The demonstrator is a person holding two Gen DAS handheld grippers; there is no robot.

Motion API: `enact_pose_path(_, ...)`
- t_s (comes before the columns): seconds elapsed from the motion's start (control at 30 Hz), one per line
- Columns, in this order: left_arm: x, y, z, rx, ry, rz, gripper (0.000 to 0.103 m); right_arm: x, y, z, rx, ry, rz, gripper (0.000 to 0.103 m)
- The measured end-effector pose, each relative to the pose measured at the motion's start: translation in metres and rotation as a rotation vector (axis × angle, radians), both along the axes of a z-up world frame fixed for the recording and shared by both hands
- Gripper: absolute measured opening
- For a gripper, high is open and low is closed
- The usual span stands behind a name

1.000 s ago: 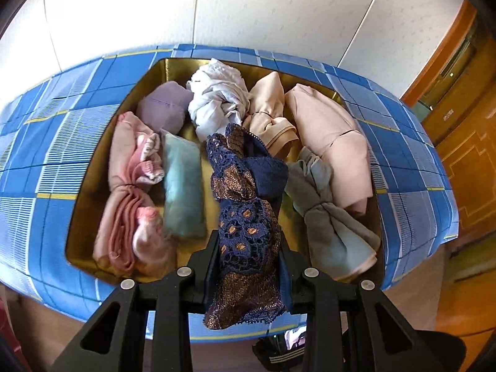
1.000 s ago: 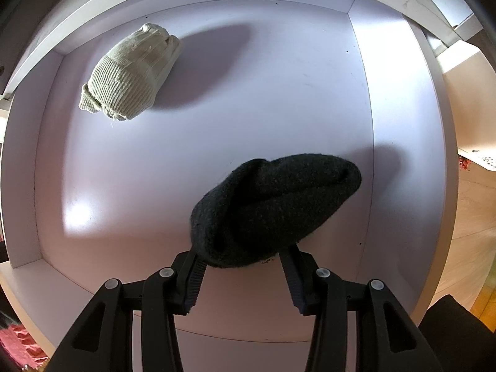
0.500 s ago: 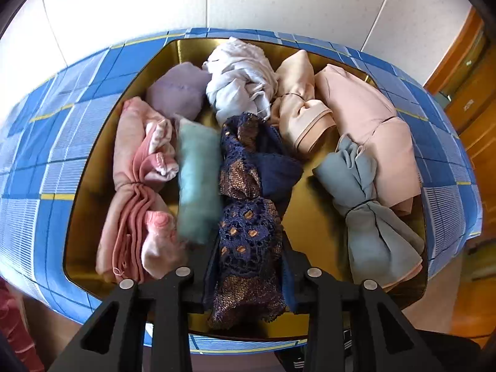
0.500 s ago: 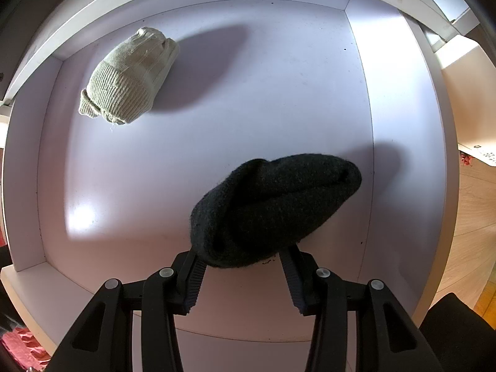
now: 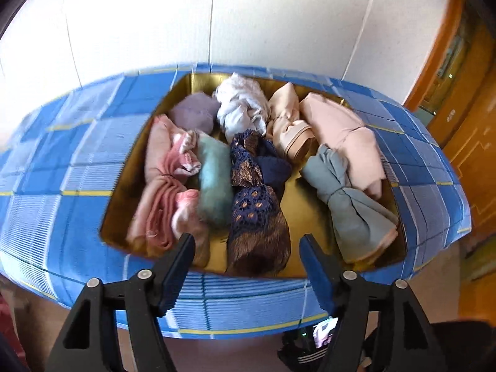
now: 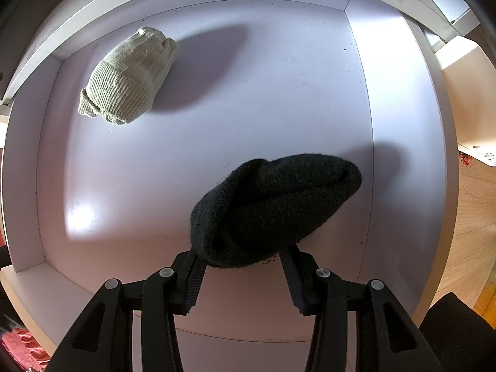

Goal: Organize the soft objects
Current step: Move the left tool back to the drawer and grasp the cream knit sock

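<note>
In the left wrist view a blue checked fabric box with a gold lining (image 5: 303,214) holds several rolled cloths. A navy lace cloth (image 5: 257,204) lies in its middle, between a teal roll (image 5: 214,179) and a grey-blue bundle (image 5: 350,204). My left gripper (image 5: 248,248) is open and empty, just in front of the box's near rim. In the right wrist view my right gripper (image 6: 241,263) holds a dark knitted bundle (image 6: 276,207) by its near end over a white drawer (image 6: 217,142). A pale green knitted bundle (image 6: 130,77) lies at the drawer's far left.
Pink rolls (image 5: 164,186), a lilac roll (image 5: 195,114), a white cloth (image 5: 241,108) and beige cloths (image 5: 341,136) fill the rest of the box. A white wall stands behind it. An orange wooden door (image 5: 465,117) is at the right.
My left gripper has opened and let go of the navy lace cloth, which now lies in the box, and has pulled back. The right gripper and its dark bundle have barely moved.
</note>
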State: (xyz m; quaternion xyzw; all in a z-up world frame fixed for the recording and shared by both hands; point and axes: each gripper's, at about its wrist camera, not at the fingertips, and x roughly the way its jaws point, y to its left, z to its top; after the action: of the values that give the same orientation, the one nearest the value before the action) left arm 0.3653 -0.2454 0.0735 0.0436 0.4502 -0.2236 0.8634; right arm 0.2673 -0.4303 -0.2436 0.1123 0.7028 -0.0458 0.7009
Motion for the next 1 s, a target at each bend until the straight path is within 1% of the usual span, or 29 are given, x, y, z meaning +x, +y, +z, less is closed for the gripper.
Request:
enact_pose_path(0.07,-0.016,0.006,0.004,0.010,-0.058,-0.016,0.074,-0.001,0.001,0.000,-0.001,0.000,0.001,0.046)
enact_pose_path(0.17,-0.035,0.016,0.007,-0.014,-0.115,-0.036,0.076,-0.002,0.002,0.000,-0.004,0.000,0.003,0.046)
enact_pose_path(0.23,-0.049,0.022,0.006,-0.020,-0.141,-0.043,0.079,-0.002,0.004,0.001,-0.008,0.000,0.006,0.046)
enact_pose_path(0.3,-0.061,0.026,0.000,-0.013,-0.147,-0.056,0.080,-0.002,0.005,0.000,-0.009,0.000,0.008,0.046)
enact_pose_path(0.43,-0.083,0.031,-0.025,0.031,-0.122,-0.086,0.080,-0.003,0.006,0.001,-0.011,-0.001,0.012,0.046)
enact_pose_path(0.6,-0.096,0.035,-0.068,0.094,-0.041,-0.099,0.080,-0.003,0.009,0.002,-0.017,0.001,0.020,0.046)
enact_pose_path(0.77,-0.101,0.034,-0.108,0.163,0.033,-0.113,0.080,-0.004,0.011,0.002,-0.021,0.003,0.026,0.046)
enact_pose_path(1.0,-0.097,0.018,-0.168,0.267,0.116,-0.158,0.080,-0.007,0.013,0.000,-0.033,0.000,0.035,0.046)
